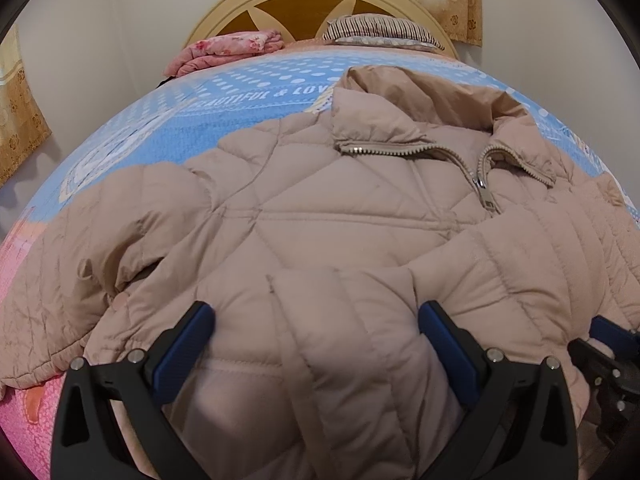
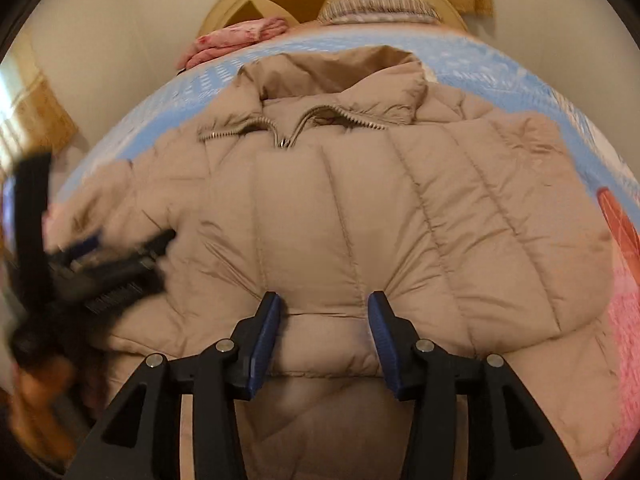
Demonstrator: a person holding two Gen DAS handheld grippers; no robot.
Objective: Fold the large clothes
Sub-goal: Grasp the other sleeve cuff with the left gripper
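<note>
Now my left gripper (image 1: pixel 316 332) gapes wide over the puffy quilted beige jacket (image 1: pixel 320 216). Right gripper (image 2: pixel 324 320) pinches a padded fold; metal zipper (image 1: pixel 480 172) at one o'clock.

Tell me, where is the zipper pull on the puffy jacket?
In the left wrist view the zipper pull hangs right of centre on the beige jacket, just below its open collar; in the right wrist view it shows at upper middle.

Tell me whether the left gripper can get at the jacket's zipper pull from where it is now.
Probably yes. The left gripper sits open over the jacket, and nothing lies between it and the zipper pull, up ahead to its right.
</note>
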